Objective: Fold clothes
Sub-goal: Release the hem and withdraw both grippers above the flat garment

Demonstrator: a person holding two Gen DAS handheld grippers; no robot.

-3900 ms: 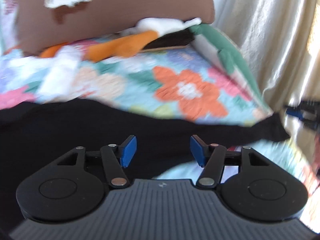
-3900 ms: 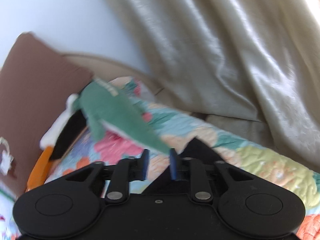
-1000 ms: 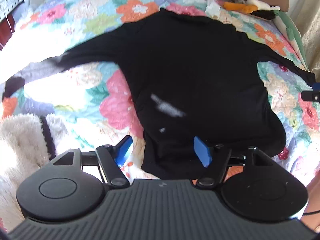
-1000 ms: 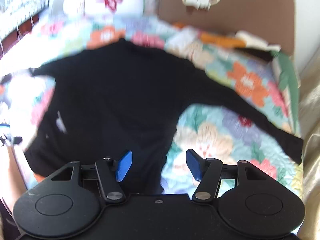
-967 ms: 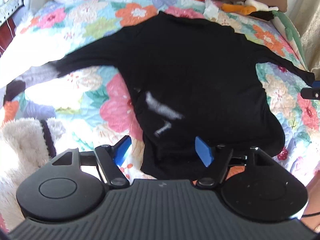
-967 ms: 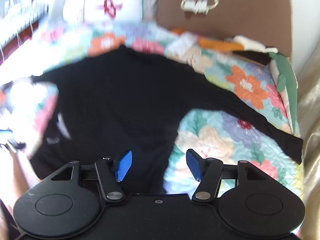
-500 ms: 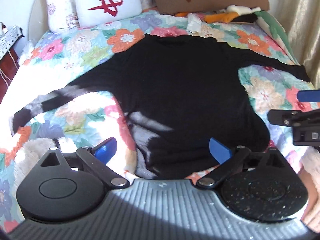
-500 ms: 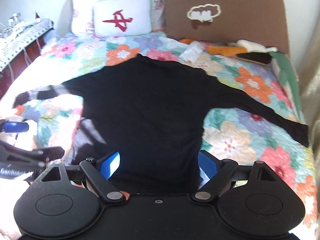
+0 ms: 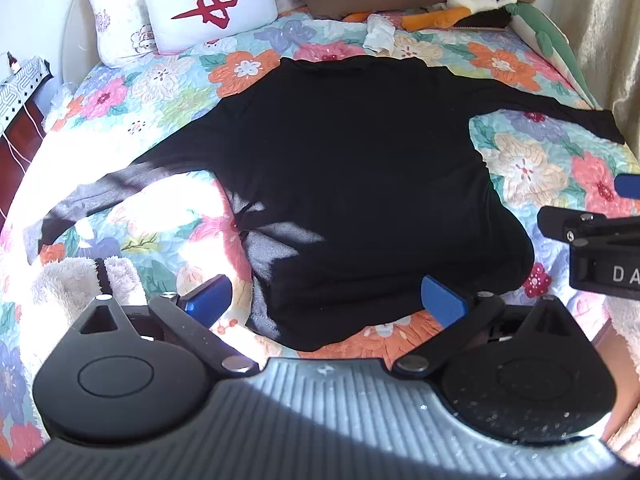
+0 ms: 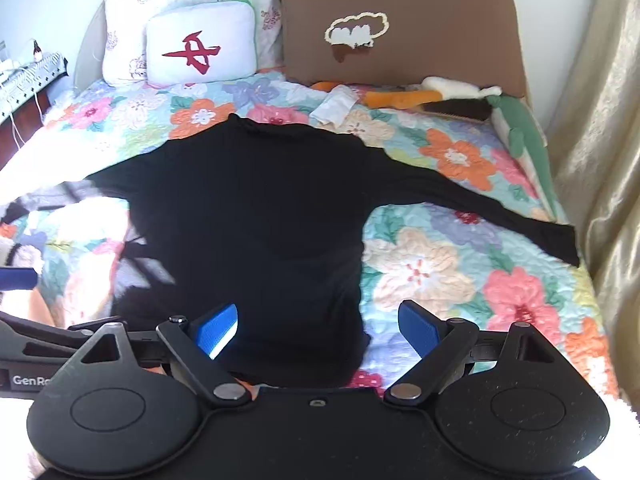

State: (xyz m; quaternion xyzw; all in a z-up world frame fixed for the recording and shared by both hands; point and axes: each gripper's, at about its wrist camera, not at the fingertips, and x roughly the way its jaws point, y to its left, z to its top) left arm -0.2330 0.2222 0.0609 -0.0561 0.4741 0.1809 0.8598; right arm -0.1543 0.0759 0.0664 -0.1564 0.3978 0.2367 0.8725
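I see the floral patchwork quilt (image 10: pixel 432 264) covering the bed. Spread flat on it lies the black long-sleeved top (image 10: pixel 256 216), sleeves stretched out to both sides, its hem nearest me. Against the headboard stand a brown rectangular cushion (image 10: pixel 400 28) and a white pillow with a red symbol (image 10: pixel 200 44). My left gripper (image 9: pixel 324 300) and right gripper (image 10: pixel 318 324) both hover above the hem, jaws spread wide, grasping nothing.
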